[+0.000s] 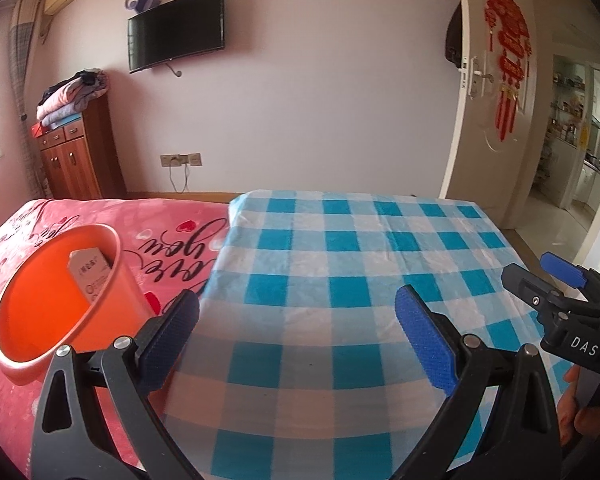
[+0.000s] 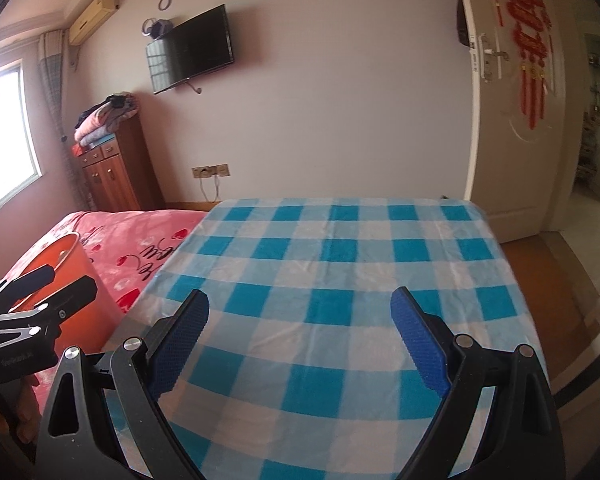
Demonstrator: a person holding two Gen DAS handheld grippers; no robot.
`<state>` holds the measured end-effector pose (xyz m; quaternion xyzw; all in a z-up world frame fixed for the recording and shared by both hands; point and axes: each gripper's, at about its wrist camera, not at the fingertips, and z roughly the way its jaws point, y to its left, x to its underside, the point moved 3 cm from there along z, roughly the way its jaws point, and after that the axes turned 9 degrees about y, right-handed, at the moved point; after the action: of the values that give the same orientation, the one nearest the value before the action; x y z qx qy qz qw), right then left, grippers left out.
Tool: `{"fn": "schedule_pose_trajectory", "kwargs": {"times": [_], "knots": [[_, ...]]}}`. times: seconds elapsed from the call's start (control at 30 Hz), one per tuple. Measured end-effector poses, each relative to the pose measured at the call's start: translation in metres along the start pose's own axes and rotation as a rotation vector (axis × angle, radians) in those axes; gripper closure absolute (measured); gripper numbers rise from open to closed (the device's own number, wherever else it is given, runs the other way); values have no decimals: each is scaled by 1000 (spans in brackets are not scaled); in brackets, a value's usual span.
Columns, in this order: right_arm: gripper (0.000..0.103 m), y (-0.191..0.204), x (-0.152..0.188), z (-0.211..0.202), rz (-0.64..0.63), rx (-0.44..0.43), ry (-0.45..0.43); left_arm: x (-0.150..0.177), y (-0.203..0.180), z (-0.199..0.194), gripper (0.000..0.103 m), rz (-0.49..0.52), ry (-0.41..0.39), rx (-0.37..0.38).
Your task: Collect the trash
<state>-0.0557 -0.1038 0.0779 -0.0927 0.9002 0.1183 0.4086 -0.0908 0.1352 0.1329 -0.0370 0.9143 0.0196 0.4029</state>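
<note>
Both tongs are wide apart and carrying nothing here. The left tongs (image 1: 298,326) hover over the near-left part of the counter (image 1: 340,248), its blue checked cloth bare between the blue pads. The right tongs (image 2: 300,328) hang over the near middle of the same counter, spread just as wide, again with only cloth beneath them.

Where's the trash? The one piece on show is a small white carton (image 1: 90,276), and it's already in the orange bin (image 1: 40,344), leaning against the far inner wall. That bin stands on the pink bed (image 1: 100,220), just beside the counter's left edge and close to the left tongs.

On the counter itself, no litter shows in either view, right out to the far edge and the right corners.

So by my read, the drop-off is done and this is the pause between pickups, or possibly the end of the job. The next move calls for a look around: sweep the cameras past the counter edges, over the bed and floor, and find another piece before either pair closes.
</note>
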Motion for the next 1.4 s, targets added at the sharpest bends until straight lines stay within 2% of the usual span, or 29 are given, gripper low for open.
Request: {"fn": "schedule_pose_trajectory", "kwargs": {"times": [0.23,0.47,0.7,1.07,1.4], "knots": [[12,-20,12,-8,23,63,-8,3,-24,-1,4,26,-6,40],[12,-36,21,-19,24,137,-27,10,-48,-3,4,46,-26,125],[12,-46,29,-40,14,223,-78,15,-67,-7,4,72,-35,167],[12,-44,36,-65,-3,277,-126,19,-71,-22,4,64,-61,199],[12,-36,39,-75,-24,299,-145,20,-63,-34,4,38,-107,192]]}}
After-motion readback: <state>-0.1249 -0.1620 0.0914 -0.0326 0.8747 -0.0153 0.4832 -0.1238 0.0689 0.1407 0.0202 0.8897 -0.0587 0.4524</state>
